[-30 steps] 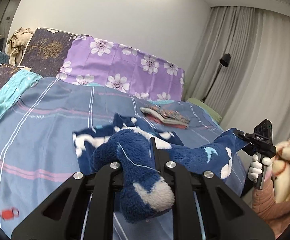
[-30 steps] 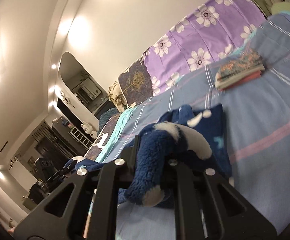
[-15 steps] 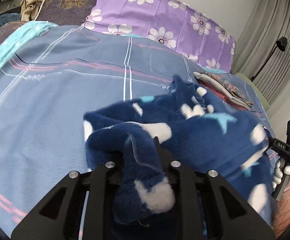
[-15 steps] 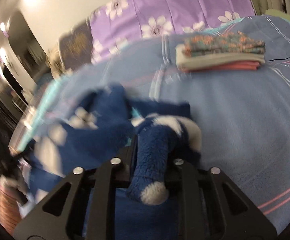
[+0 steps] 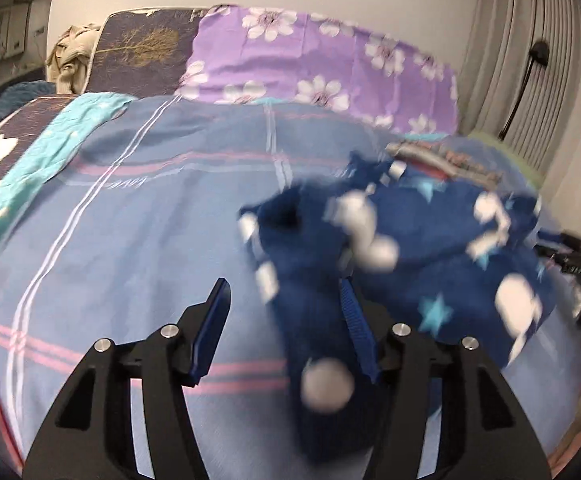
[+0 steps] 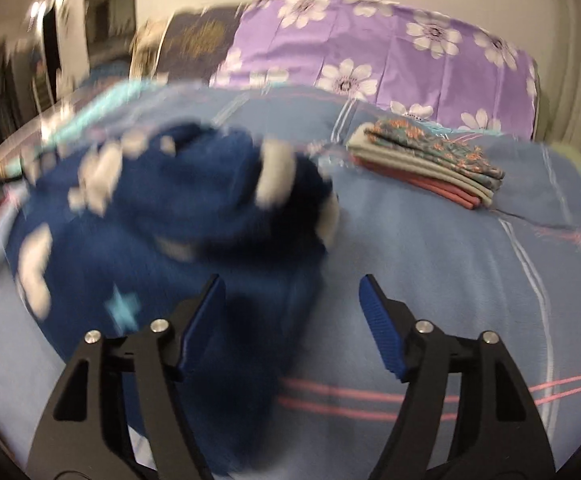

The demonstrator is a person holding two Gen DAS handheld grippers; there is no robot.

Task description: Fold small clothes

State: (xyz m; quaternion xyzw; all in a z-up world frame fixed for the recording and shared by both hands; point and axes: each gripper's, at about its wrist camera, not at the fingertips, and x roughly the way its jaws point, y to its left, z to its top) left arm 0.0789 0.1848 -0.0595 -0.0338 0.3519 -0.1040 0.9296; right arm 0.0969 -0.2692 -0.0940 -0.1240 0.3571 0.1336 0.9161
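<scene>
fleece garments: 1 navy, starred (image 6: 138, 236) | folded-clothes stacks: 1 (image 6: 430, 160) | purple floral pillows: 1 (image 6: 390, 52) | grippers: 2 (left (image 5: 282, 320), right (image 6: 292, 320))

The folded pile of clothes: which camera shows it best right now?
The right wrist view: the folded pile lies sharp and whole on the blue bedcover. In the left wrist view it is blurred, its near edge hidden behind the blue fleece.
</scene>
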